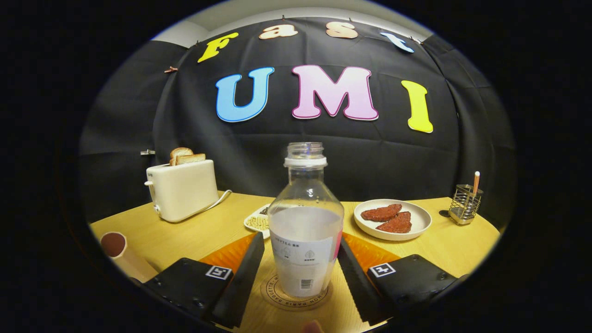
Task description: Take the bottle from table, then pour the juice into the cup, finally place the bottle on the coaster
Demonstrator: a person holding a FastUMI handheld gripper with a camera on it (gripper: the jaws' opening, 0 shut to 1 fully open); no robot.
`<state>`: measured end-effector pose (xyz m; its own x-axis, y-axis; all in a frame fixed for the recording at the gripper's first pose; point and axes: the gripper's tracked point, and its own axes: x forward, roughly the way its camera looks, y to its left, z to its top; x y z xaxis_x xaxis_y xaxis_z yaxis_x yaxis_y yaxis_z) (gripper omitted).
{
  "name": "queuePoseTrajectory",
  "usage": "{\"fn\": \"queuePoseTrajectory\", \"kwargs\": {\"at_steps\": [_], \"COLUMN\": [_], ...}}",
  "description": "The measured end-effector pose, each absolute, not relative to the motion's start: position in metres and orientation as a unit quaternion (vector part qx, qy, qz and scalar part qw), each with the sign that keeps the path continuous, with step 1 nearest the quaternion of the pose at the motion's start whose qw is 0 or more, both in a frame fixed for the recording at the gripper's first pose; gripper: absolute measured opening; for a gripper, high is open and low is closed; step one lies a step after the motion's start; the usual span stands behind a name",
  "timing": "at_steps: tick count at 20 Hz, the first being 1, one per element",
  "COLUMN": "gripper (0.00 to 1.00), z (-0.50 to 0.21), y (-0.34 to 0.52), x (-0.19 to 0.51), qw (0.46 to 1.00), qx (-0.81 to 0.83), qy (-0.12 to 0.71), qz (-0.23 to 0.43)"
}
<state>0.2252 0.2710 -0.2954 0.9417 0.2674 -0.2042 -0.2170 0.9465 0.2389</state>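
Two black fingers of the hand-held gripper [298,277] frame the nearest part of the gripper view, spread apart with the bottle [305,222] standing upright between them. The right finger looks to touch or nearly touch the bottle's side, while a sliver of gap shows on the left, so I read the jaws as open around it, not clamped. Each finger block carries a square black-and-white marker.

The bottle stands on a round coaster [273,290] on the tabletop [194,236], with an orange mat [370,252] showing behind the fingers. It is clear plastic, uncapped, with a white collar ring under the threaded neck, and pale liquid fills roughly its lower half. My judgement: moderately light, bottom-weighted, with thin walls that would flex under a hard squeeze, and smooth enough to slip. The labelled lower body, where liquid backs the wall, seems the best place to grip; with the mouth open, any tilt risks a spill.

Writing: the white label has small print, two small icons and a barcode, too fine to make out. Lettering rings the coaster's edge, partly hidden and not surely legible.

A brownish cup [115,247] sits off left of the fingers. Beyond lie a toaster [182,189] holding bread, a plate [418,222] with two reddish patties, a small tray [259,221] of pale food and a wire holder [465,203].
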Motion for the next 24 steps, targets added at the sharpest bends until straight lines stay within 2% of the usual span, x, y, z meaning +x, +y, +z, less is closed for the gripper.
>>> {"fn": "queuePoseTrajectory", "kwargs": {"at_steps": [1, 2, 8, 18, 24], "gripper": [0.97, 0.98, 0.98, 0.98, 0.98], "z": [-0.297, -0.294, -0.267, -0.106, -0.050], "y": [0.269, 0.264, 0.221, 0.103, 0.057], "x": [0.221, 0.219, 0.175, 0.073, 0.030], "qw": [0.979, 0.979, 0.981, 0.990, 0.992], "qx": [0.108, 0.110, 0.114, 0.055, 0.046], "qy": [0.126, 0.124, 0.130, 0.067, 0.047], "qz": [0.120, 0.115, 0.092, 0.109, 0.108]}}
